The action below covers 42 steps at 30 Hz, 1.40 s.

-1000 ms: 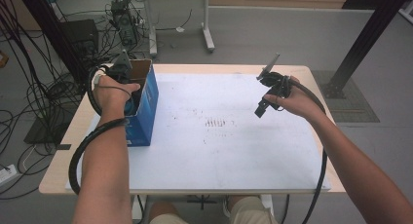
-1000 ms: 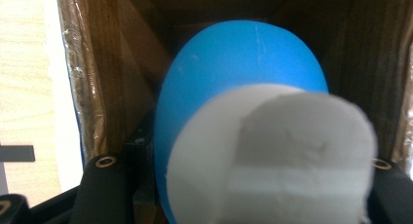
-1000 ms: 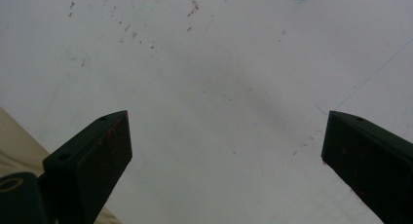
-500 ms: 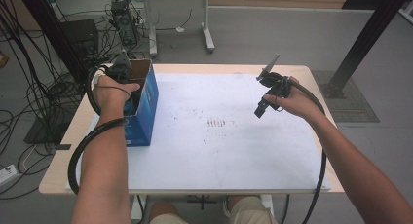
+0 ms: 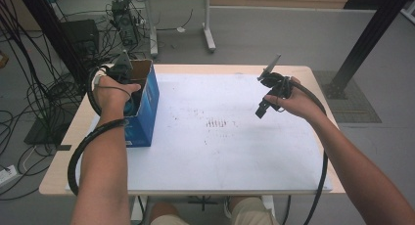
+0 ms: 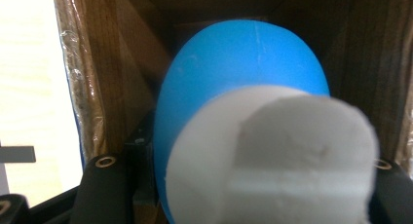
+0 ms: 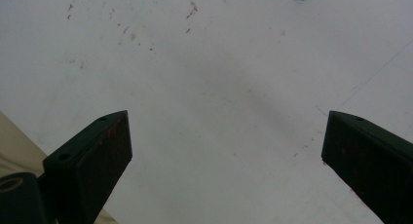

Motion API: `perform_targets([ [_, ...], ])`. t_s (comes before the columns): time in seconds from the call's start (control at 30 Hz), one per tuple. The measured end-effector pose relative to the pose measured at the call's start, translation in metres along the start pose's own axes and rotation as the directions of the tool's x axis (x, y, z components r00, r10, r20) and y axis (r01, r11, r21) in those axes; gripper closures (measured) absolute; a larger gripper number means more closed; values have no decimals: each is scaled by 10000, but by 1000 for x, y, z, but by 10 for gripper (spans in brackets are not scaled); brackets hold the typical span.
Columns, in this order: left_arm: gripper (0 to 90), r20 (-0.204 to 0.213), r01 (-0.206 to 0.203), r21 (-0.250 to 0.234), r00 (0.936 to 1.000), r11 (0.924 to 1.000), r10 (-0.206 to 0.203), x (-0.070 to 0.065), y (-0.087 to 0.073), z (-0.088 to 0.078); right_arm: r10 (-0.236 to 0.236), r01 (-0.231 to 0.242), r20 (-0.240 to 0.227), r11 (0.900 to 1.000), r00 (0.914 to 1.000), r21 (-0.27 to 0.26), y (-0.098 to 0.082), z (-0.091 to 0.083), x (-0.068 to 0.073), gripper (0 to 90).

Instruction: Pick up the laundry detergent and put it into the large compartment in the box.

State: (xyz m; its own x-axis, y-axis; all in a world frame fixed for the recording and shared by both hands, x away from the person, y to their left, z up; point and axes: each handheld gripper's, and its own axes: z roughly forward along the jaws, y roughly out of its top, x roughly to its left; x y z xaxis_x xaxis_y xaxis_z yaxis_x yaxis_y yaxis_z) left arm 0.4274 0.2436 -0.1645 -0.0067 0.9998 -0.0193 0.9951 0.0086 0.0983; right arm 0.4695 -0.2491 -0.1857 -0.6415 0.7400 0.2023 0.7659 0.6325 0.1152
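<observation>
White tabletop [image 5: 235, 151], cabled floor behind. Left gripper [image 5: 128, 83] down inside blue box [image 5: 147, 112], clamped on blue ball [image 6: 243, 78] with white piece [image 6: 277, 156] in front; ball between jaws, deep in box. Right gripper [image 7: 226, 151] open, empty, over table. Risks: ball slipping from smooth curve; snagging on box wall when lifted.

Blue box [image 5: 147, 105]: open-topped carton, brown cardboard inside, standing upright at the worktop's left edge. Inside it, a blue ball [image 6: 243, 73], smooth and glossy with a faint seam line, sitting between the brown inner walls [image 6: 92, 87]. In front of the ball, a white piece [image 6: 277, 156] with a rounded top and rough surface, blurred and very close to the lens; it covers the ball's lower part. What the white piece is, can't tell.
</observation>
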Motion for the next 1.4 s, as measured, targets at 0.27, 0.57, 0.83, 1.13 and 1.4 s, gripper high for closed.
perform_targets([
  [0.27, 376, -15, -8, -7, 10000, 10000, 8, -1, 0, 0, -16, 16, 15, 10000, 10000, -9, -1, -2, 0, 43],
  [0.57, 377, -24, -22, -7, 10000, 10000, 22, -1, 0, 0, 25, -25, 9, 10000, 10000, -55, -3, -3, 0, 43],
  [0.83, 376, -20, -39, -1, 10000, 10000, 39, -1, 0, 0, -2, 2, 4, 10000, 10000, -46, -3, -3, 1, 43],
  [1.13, 376, -50, -70, 19, 10000, 10000, 70, -3, 0, 0, 29, -29, 32, 10000, 10000, -38, -3, -4, 1, 43],
  [1.4, 376, -74, -71, 35, 9999, 10000, 71, -3, 0, 0, 33, -33, 12, 10000, 10000, -64, -3, -4, 0, 43],
])
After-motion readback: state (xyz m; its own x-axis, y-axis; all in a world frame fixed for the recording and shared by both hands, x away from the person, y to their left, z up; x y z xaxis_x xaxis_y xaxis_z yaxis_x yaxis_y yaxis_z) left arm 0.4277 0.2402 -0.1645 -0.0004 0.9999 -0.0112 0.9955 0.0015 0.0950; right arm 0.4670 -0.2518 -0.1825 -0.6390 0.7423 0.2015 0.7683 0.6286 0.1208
